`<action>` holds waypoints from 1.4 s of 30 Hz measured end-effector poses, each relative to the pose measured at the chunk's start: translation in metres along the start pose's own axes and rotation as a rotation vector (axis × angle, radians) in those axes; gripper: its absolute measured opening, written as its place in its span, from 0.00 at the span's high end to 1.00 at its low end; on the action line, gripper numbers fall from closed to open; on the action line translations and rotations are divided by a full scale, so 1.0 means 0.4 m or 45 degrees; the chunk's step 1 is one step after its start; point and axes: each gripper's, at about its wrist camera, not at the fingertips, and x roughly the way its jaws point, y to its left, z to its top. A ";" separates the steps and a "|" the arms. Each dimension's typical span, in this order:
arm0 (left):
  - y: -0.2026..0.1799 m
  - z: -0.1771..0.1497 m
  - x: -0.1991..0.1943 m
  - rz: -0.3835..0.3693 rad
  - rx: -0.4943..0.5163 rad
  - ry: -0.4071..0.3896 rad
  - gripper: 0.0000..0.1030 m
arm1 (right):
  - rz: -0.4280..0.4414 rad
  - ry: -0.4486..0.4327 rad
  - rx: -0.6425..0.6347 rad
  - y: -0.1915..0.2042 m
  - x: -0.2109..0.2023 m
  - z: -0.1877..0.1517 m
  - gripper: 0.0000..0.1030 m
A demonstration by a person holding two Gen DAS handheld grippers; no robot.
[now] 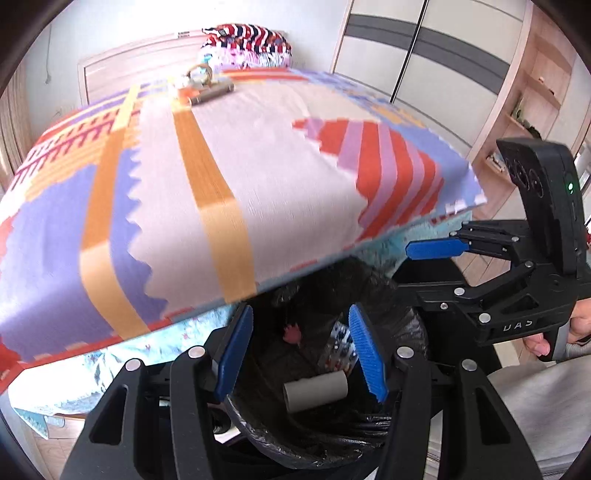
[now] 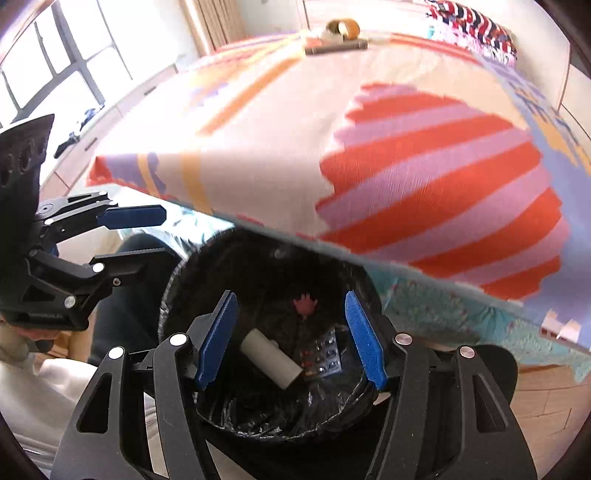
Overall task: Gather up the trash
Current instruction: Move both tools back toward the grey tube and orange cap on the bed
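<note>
A black trash bin point(image 1: 258, 432) point(image 2: 177, 288) lined with a black bag stands at the foot of the bed. In it lie a cardboard tube point(image 1: 316, 390) point(image 2: 269, 357), a blister pack point(image 1: 341, 349) point(image 2: 325, 356) and a small pink scrap point(image 1: 291, 333) point(image 2: 305, 305). My left gripper point(image 1: 303, 362) is open and empty above the bin. My right gripper point(image 2: 291, 343) is open and empty above it too. Each gripper shows in the other's view, the right point(image 1: 436, 249) and the left point(image 2: 133, 217). A second tube point(image 1: 212, 94) point(image 2: 336, 47) and a tape roll point(image 1: 199, 74) point(image 2: 343, 27) lie far up the bed.
The bed point(image 1: 258, 166) point(image 2: 406, 166) has a patterned blanket overhanging the bin. A striped pillow point(image 1: 247, 46) point(image 2: 472, 26) lies at its head. A wardrobe point(image 1: 424, 48) and shelves point(image 1: 524, 110) stand to the right, a window point(image 2: 55, 66) to the left. Wooden floor point(image 2: 546, 402) surrounds the bin.
</note>
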 end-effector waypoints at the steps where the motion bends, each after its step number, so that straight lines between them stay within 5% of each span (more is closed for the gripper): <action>1: 0.003 0.007 -0.013 -0.005 0.001 -0.016 0.49 | 0.002 -0.010 -0.002 0.001 -0.006 0.005 0.41; 17: 0.063 0.162 -0.119 0.084 0.083 -0.194 0.49 | 0.015 -0.181 -0.010 -0.011 -0.073 0.140 0.41; 42: 0.228 0.364 -0.013 0.082 0.055 -0.205 0.49 | -0.005 -0.281 0.089 -0.113 -0.033 0.380 0.41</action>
